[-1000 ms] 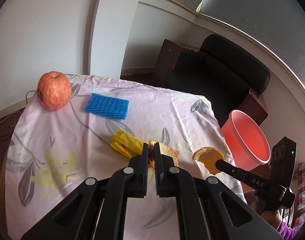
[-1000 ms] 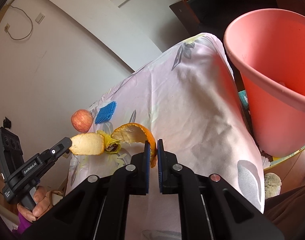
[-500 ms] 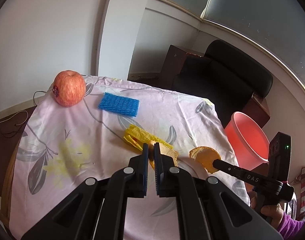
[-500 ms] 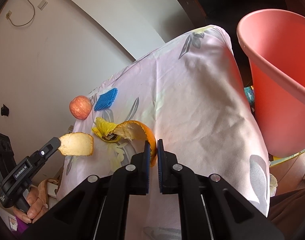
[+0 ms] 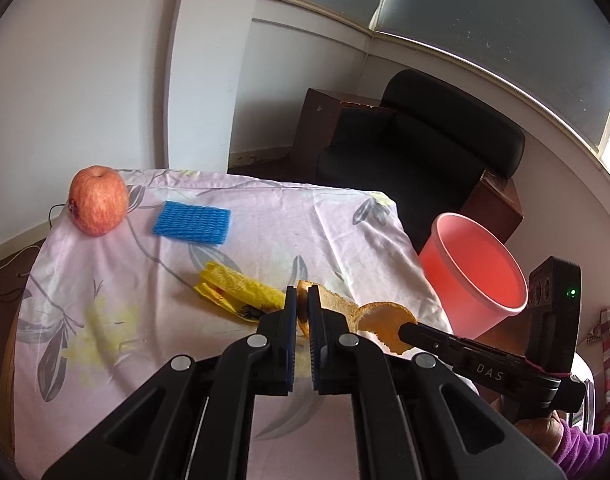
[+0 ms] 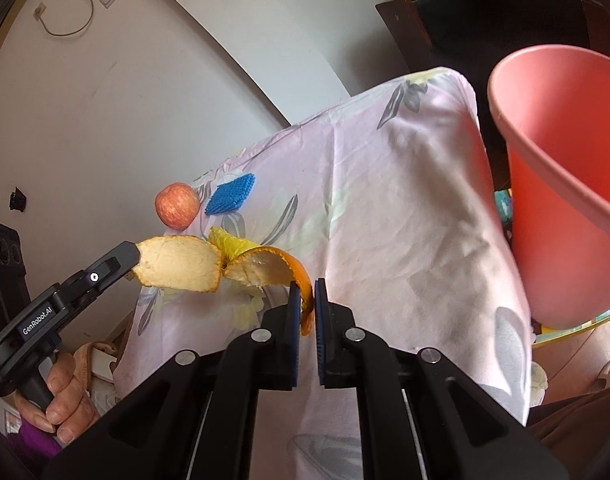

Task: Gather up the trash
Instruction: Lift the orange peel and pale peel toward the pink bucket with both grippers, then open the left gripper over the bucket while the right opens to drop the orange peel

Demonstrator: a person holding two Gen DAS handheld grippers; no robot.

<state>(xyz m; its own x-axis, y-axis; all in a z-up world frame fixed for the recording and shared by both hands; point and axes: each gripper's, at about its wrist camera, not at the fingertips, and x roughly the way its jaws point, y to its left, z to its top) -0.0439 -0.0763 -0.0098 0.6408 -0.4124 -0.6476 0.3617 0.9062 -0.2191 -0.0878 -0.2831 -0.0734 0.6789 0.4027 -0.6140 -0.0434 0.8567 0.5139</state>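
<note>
My left gripper [image 5: 302, 300] is shut on a piece of orange peel [image 5: 337, 304], held above the cloth-covered table [image 5: 105, 280]; it also shows in the right wrist view [image 6: 177, 262]. My right gripper [image 6: 303, 300] is shut on a second orange peel [image 6: 273, 268], which shows in the left wrist view [image 5: 385, 320] too. The two peels nearly touch. A yellow wrapper [image 5: 237, 292] and a blue foam net [image 5: 192, 223] lie on the table. A pink bin [image 5: 473, 280] stands off the table's right edge, also in the right wrist view [image 6: 565, 200].
A red apple [image 5: 99, 206] sits at the table's far left corner, seen in the right wrist view too [image 6: 177, 205]. A black armchair [image 5: 417, 148] and brown wooden furniture [image 5: 501, 204] stand beyond the table. The white wall [image 5: 85, 60] is behind.
Both grippers, each still holding its peel, have come closer together above the table. The left one has moved right toward the right gripper and the bin.
</note>
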